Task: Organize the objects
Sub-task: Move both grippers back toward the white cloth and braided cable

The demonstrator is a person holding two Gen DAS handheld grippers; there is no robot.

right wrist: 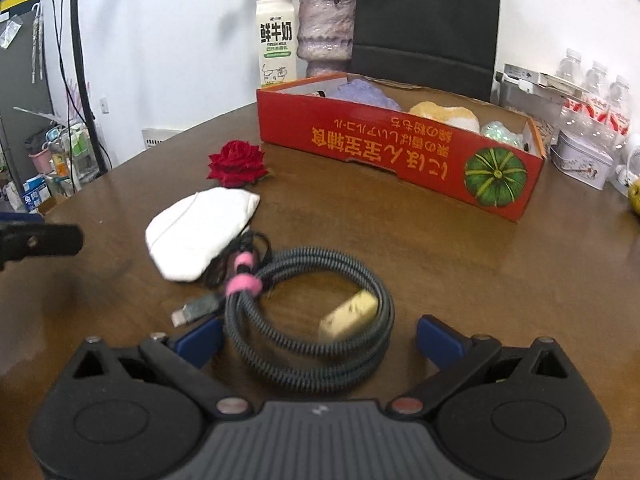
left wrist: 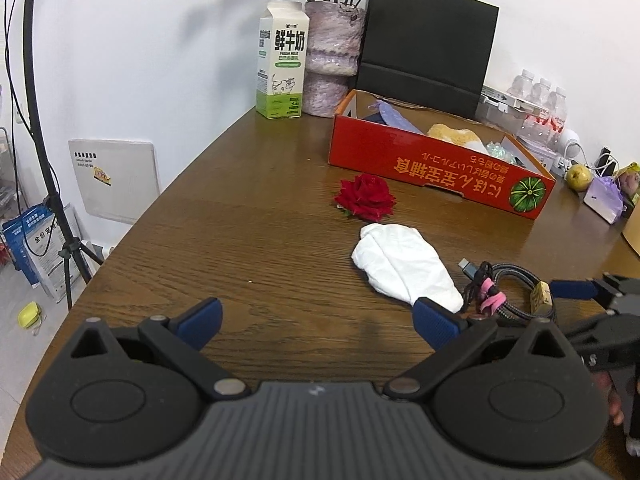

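A coiled dark braided cable [right wrist: 320, 254] with pink ties [right wrist: 242, 284] and a yellowish plug [right wrist: 348, 316] lies on the wooden table. My right gripper [right wrist: 320, 340] is open, and the near part of the coil lies between its blue fingers. Left of the cable are a white folded cloth [right wrist: 200, 232] [left wrist: 404, 268] and a red rose [right wrist: 236, 164] [left wrist: 366, 196]. Behind them stands a red cardboard box [right wrist: 360, 140] [left wrist: 420, 160] holding purple, yellow and teal soft items. Over bare wood, my left gripper [left wrist: 318, 322] is open and empty, and its right finger nearly touches the cloth.
At the back stand a milk carton [left wrist: 282, 60], a purple vase [left wrist: 332, 52] and a black paper bag [left wrist: 428, 40]. Water bottles [left wrist: 540, 108], a white tin [right wrist: 584, 160] and a green fruit [left wrist: 578, 178] crowd the right. The table's edge curves along the left, past a tripod [left wrist: 44, 160].
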